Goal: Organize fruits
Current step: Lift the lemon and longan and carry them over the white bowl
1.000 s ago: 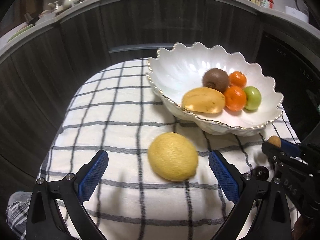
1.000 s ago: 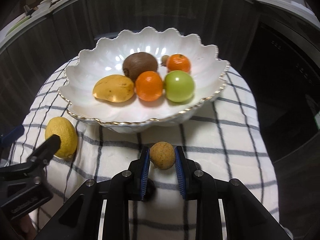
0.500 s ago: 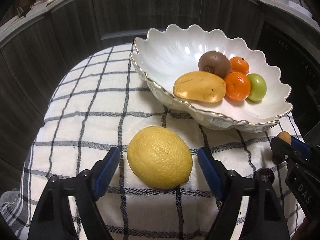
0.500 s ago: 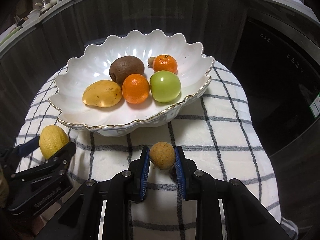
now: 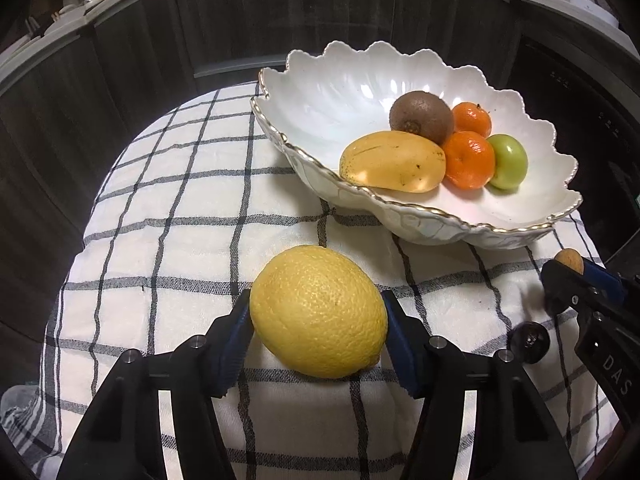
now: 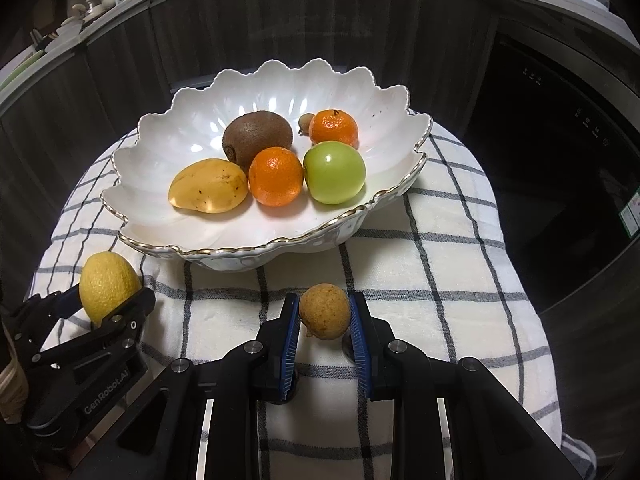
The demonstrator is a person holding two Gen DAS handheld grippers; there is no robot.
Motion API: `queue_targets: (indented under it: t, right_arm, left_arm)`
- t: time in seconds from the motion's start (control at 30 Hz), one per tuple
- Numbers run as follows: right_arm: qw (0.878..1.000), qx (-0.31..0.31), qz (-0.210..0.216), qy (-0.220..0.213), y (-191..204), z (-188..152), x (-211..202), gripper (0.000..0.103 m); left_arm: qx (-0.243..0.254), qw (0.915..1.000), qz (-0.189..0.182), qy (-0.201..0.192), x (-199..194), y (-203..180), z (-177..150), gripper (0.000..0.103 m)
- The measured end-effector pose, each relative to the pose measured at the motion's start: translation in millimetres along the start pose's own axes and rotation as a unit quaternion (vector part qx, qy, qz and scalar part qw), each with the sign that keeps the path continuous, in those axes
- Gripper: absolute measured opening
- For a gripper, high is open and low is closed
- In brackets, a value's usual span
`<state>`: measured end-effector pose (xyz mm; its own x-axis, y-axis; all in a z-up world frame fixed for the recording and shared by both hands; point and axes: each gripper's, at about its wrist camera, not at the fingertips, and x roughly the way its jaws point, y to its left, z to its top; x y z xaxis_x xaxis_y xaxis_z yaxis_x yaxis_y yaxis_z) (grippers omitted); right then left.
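A yellow lemon (image 5: 320, 312) lies on the checked cloth, in front of the bowl. My left gripper (image 5: 316, 316) straddles it; its jaws are closing and both blue pads (image 5: 240, 320) touch the lemon's sides. My right gripper (image 6: 325, 316) is shut on a small tan round fruit (image 6: 325, 310), held just above the cloth near the bowl's front. The white scalloped bowl (image 6: 240, 250) with a gold rim holds a mango (image 6: 208, 186), a kiwi (image 6: 258, 134), two tangerines (image 6: 276, 176), a green fruit (image 6: 334, 172) and a small brown fruit (image 6: 306, 122).
The black-and-white checked cloth (image 5: 160, 220) covers a rounded surface that drops off on every side. Dark cabinet fronts (image 5: 120, 80) stand behind it and a dark appliance (image 6: 560, 160) to the right. Bare cloth lies left of the bowl.
My left gripper came forward around the lemon and its jaws narrowed from wide open until the pads met the lemon's sides. The right gripper kept still, holding the small fruit.
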<state>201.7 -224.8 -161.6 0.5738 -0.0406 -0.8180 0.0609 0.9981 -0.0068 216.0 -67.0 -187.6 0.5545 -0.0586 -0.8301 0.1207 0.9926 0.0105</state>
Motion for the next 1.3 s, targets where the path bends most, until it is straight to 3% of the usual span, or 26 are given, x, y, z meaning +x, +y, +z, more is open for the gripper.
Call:
queue_targets:
  t: [0.7, 1.3]
  right_arm:
    - [0.999, 0.009, 0.003, -0.047, -6, 11, -50, 0.026]
    - [0.997, -0.003, 0.016, -0.079, 0, 53, -59, 0.026]
  left_arm:
    - [0.016, 0.9979, 0.0, -0.063, -69, -1, 17, 0.06]
    - [0.038, 0.9941, -0.008, -0.102, -82, -2, 67, 0.06]
